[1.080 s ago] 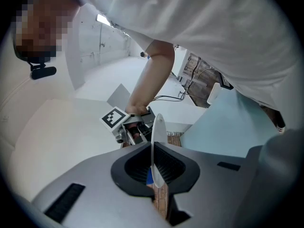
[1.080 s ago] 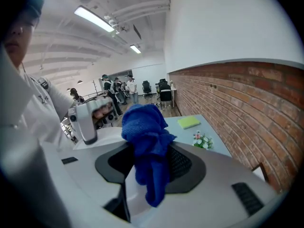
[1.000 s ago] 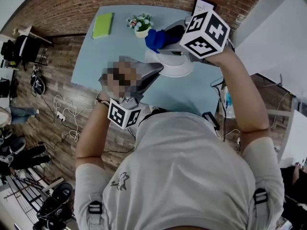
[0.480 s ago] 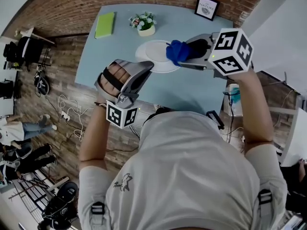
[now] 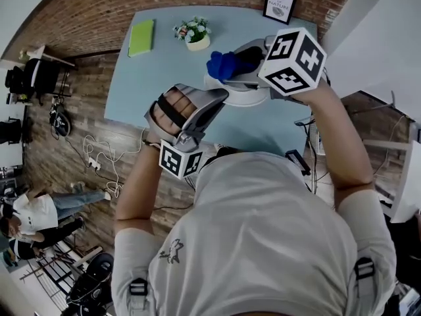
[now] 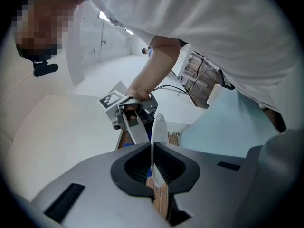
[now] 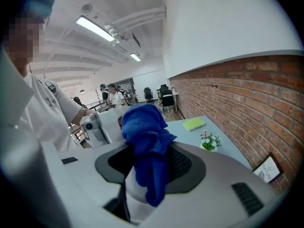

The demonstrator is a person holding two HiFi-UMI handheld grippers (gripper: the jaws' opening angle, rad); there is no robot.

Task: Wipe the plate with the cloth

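Note:
The white plate (image 5: 251, 96) is held up above the light blue table (image 5: 151, 78). My left gripper (image 5: 221, 95) is shut on its near rim; in the left gripper view the plate (image 6: 157, 141) stands edge-on between the jaws of that gripper (image 6: 154, 161). My right gripper (image 5: 231, 66) is shut on a bunched blue cloth (image 5: 222, 64) that presses on the plate's far left part. In the right gripper view the cloth (image 7: 145, 144) fills that gripper (image 7: 149, 167), with a bit of white plate (image 7: 135, 208) beneath it.
On the table's far side lie a green notebook (image 5: 141, 37), a small flower pot (image 5: 194, 35) and a framed picture (image 5: 279, 6). A black object (image 5: 294, 163) sits at the table's near right edge. Cables (image 5: 99, 163) trail on the brick-patterned floor at left.
The right gripper swept the cloth across the plate to its right side and then back to its far left. The left gripper kept its hold on the rim.

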